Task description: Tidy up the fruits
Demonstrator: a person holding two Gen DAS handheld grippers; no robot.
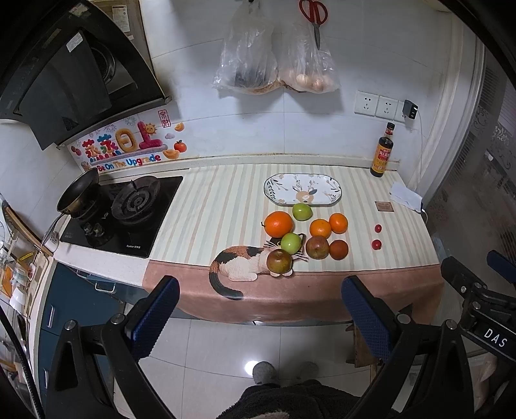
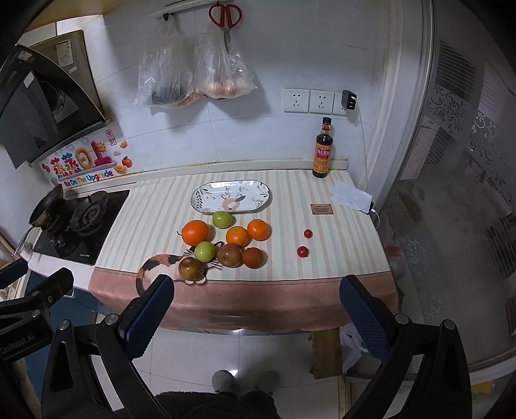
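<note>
Several fruits lie on the striped counter cloth: a big orange (image 1: 278, 223) (image 2: 195, 231), two green apples (image 1: 302, 211) (image 1: 291, 242), smaller oranges (image 1: 320, 228) (image 1: 338, 222), reddish-brown fruits (image 1: 279, 261) (image 1: 317, 247) (image 1: 338, 249) and two small red tomatoes (image 1: 376, 244) (image 2: 302, 251). An empty oval patterned plate (image 1: 322, 183) (image 2: 206, 193) sits just behind them. My left gripper (image 1: 259, 319) and right gripper (image 2: 256, 317) are both open and empty, held in front of the counter edge, well short of the fruit.
A gas stove (image 1: 129, 209) with a pan (image 1: 79, 191) is at the left. A soy sauce bottle (image 1: 382, 154), a white packet (image 1: 405, 195) and a small card (image 1: 383, 206) stand at the back right. Plastic bags (image 1: 274, 58) and scissors (image 1: 314, 13) hang on the wall.
</note>
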